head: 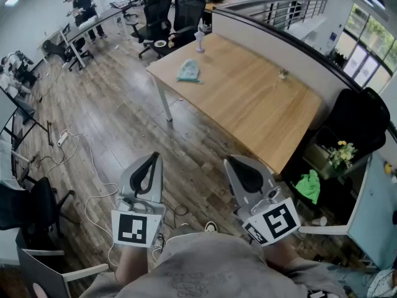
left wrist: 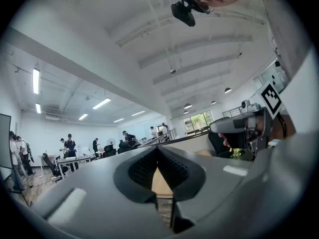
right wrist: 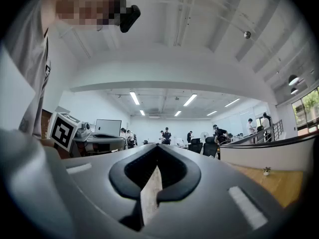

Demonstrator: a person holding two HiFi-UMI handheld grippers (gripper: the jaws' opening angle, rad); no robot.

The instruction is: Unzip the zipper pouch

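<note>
- On the pale wooden table (head: 260,104), head view: small teal fabric zipper pouch (head: 188,71), well ahead of grey two-jaw left gripper (head: 153,157) and matching right gripper (head: 229,160), roughly between their lines, neither clearly nearer; long axis too small to read.
- Left gripper view: jaws pressed together on nothing; no pouch in sight.
- Right gripper view: jaws likewise together, empty; pouch unseen.

We see a light wood table (head: 248,104) w/ white legs mid-room. Small pale figurine (head: 200,41) on its far corner, tiny obj (head: 283,74) near the partition-side edge. Black office chairs (head: 181,11) just behind. Power strip (head: 62,138) on the plank floor (head: 124,104). Green cloth (head: 308,186) and yellow flowers (head: 342,153) right of the table. Ppl (head: 82,2) standing by the back desks.
</note>
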